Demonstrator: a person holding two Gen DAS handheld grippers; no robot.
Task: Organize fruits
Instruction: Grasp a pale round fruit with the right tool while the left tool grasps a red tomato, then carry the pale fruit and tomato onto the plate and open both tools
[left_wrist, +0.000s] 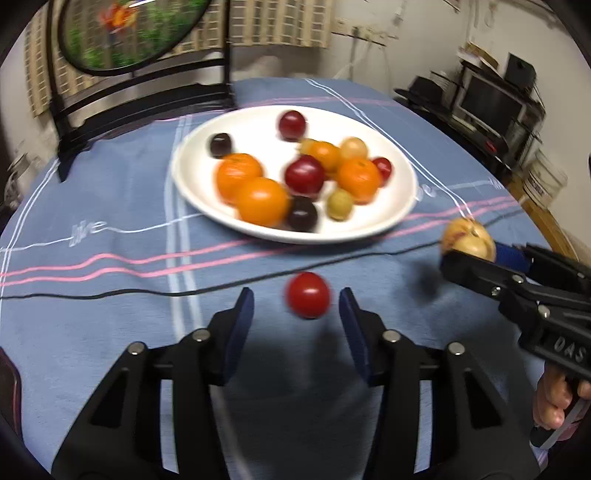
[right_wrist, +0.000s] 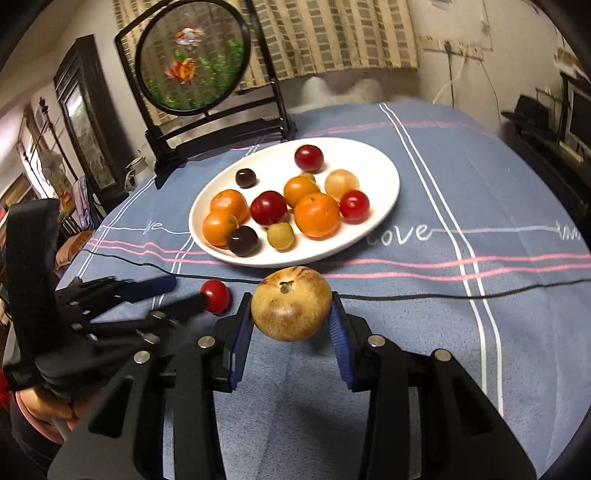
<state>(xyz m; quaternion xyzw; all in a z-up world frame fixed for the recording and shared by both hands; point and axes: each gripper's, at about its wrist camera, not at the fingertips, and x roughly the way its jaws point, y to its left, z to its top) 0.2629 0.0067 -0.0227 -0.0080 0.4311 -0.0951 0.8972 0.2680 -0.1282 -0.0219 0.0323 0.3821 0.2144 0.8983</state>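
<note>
A white plate (left_wrist: 391, 218) on the blue tablecloth holds several oranges, red and dark plums and pale round fruits; it also shows in the right wrist view (right_wrist: 380, 210). My left gripper (left_wrist: 297, 308) is open around a small red fruit (left_wrist: 308, 295) that lies on the cloth, fingers apart from it on both sides. The red fruit also shows in the right wrist view (right_wrist: 216, 295). My right gripper (right_wrist: 291, 314) is shut on a yellow-brown apple (right_wrist: 291, 302), held above the cloth in front of the plate. The apple shows at right in the left wrist view (left_wrist: 469, 238).
A round painted screen on a black stand (right_wrist: 192, 59) stands behind the plate. A thin black cable (right_wrist: 443, 293) runs across the cloth in front of the plate. A shelf with a monitor (left_wrist: 487, 99) stands at the far right beyond the table.
</note>
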